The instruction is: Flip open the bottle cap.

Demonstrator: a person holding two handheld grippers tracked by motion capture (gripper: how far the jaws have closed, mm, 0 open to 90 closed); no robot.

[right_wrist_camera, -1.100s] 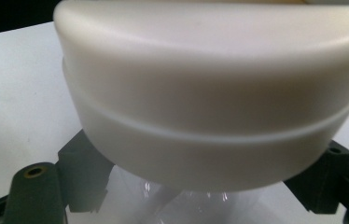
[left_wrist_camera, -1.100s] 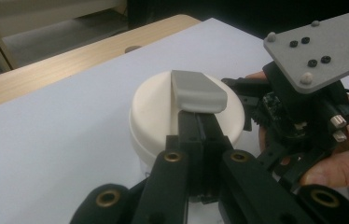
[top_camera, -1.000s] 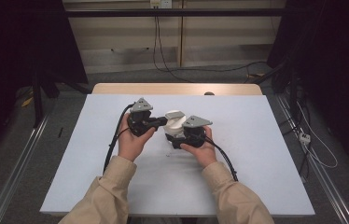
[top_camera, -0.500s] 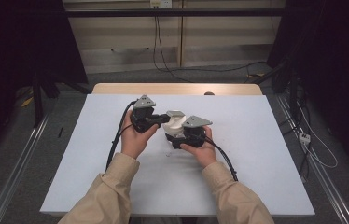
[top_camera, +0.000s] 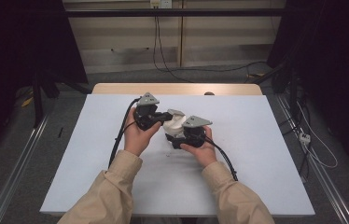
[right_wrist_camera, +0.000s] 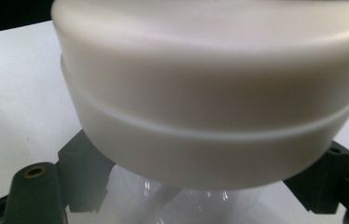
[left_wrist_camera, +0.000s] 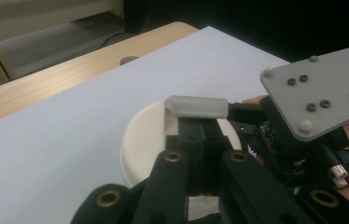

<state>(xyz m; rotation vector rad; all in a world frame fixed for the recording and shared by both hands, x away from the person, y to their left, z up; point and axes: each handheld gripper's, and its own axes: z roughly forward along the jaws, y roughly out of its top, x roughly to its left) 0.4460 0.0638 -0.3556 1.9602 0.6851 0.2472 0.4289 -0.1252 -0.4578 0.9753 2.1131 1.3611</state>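
Tongs of the right gripper point(top_camera: 177, 137) clamp the jar point(right_wrist_camera: 177, 205) above the tabletop point(top_camera: 256, 140), the left gripper's point(top_camera: 165, 116) are shut on its white lid point(left_wrist_camera: 149, 135) (apparently still seated), so opening looks unfinished.

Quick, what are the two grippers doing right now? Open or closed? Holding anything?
Left gripper: closed, jaws together over the white jar's lid.
Right gripper: closed on the white jar.

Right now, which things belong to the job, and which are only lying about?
In the job: white lid, clear container under it, left tool, right tool.
Lying about: cables behind the table, power strip.
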